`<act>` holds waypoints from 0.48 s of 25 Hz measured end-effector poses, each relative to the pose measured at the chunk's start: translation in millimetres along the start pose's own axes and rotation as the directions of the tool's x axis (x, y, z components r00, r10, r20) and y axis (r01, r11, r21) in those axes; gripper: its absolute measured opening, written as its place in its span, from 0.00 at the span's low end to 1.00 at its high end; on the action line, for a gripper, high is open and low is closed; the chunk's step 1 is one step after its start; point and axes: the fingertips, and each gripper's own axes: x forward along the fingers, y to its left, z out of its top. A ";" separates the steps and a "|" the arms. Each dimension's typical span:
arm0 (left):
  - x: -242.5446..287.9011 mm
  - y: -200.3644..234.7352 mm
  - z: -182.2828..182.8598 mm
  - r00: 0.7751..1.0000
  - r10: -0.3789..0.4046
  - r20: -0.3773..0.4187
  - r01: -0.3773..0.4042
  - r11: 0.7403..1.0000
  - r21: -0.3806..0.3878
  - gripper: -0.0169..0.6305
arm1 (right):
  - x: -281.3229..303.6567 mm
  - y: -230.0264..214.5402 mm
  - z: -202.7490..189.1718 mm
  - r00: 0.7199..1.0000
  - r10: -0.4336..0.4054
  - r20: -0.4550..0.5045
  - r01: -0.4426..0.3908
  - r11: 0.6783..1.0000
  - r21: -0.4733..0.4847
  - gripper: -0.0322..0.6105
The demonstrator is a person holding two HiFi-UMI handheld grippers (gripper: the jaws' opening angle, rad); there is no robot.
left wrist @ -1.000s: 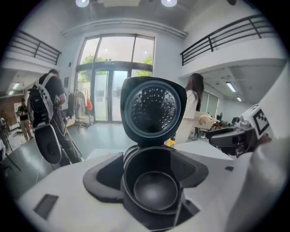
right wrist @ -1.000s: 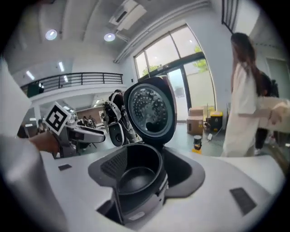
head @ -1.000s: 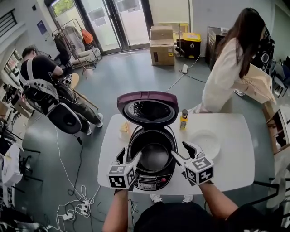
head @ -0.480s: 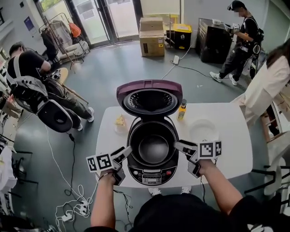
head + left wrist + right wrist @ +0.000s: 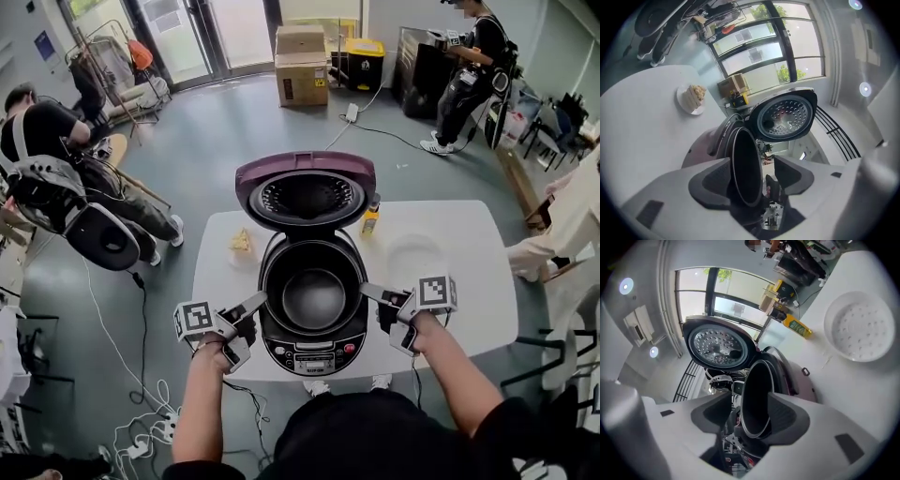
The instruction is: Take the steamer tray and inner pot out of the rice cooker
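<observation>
The rice cooker (image 5: pixel 314 349) stands mid-table with its purple lid (image 5: pixel 305 192) up. The dark inner pot (image 5: pixel 314 298) sits in it. My left gripper (image 5: pixel 253 305) reaches over the pot's left rim and my right gripper (image 5: pixel 370 292) over the right rim. In the left gripper view the rim (image 5: pixel 740 159) runs between the jaws of the left gripper (image 5: pixel 751 176), with a gap at the inner pad; these jaws have just been opening slightly. In the right gripper view the rim (image 5: pixel 757 399) stands between the right gripper's (image 5: pixel 747 417) pads, which are apart. The white steamer tray (image 5: pixel 415 258) lies on the table, right of the cooker.
A yellow bottle (image 5: pixel 370 217) stands behind the tray. A small dish of food (image 5: pixel 241 246) sits left of the cooker. The white table (image 5: pixel 469 314) ends close behind the lid. People, boxes and cables are on the floor around.
Both grippers have come down and rolled, so their marker cubes now face outward, and their jaws straddle the pot's rim. The person in white has moved off to the right edge.
</observation>
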 end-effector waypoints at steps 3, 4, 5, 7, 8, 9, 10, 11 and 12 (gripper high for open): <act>2.5 1.6 -3.9 0.999 0.006 -0.038 -0.006 1.000 -0.004 0.48 | -0.5 -1.6 -2.3 1.000 0.000 0.003 0.000 0.999 0.033 0.42; 3.5 1.5 -4.6 0.999 0.005 -0.046 -0.006 1.000 -0.010 0.48 | 0.3 -3.2 -3.1 1.000 -0.002 0.001 0.002 0.999 0.042 0.42; 5.0 0.1 -5.7 0.999 -0.002 -0.054 0.001 1.000 -0.019 0.49 | 1.5 -5.2 -3.9 1.000 -0.004 -0.004 0.004 0.999 0.053 0.42; 8.8 -3.7 -9.2 0.997 -0.012 -0.082 0.009 0.999 -0.034 0.50 | 3.0 -8.3 -5.0 1.000 -0.007 -0.014 0.008 0.998 0.070 0.42; 11.4 -5.2 -10.4 0.995 -0.016 -0.096 0.012 0.999 -0.039 0.51 | 2.9 -9.1 -5.1 1.000 -0.009 -0.018 0.010 0.997 0.074 0.42; 13.5 -5.9 -10.8 0.994 -0.015 -0.106 0.010 0.999 -0.040 0.50 | 2.4 -9.8 -5.3 1.000 -0.012 -0.022 0.014 0.997 0.077 0.42; 14.6 -5.4 -10.6 0.994 -0.004 -0.113 0.000 0.999 -0.038 0.50 | 2.0 -10.9 -5.5 1.000 -0.016 -0.026 0.018 0.996 0.082 0.42; 15.0 -4.3 -10.0 0.993 0.010 -0.118 -0.015 0.999 -0.036 0.50 | 2.2 -12.4 -6.2 0.999 -0.021 -0.031 0.023 0.996 0.088 0.42; 14.8 -2.6 -9.3 0.992 0.025 -0.120 -0.029 0.999 -0.034 0.49 | 3.0 -13.9 -7.3 0.999 -0.024 -0.035 0.027 0.995 0.098 0.42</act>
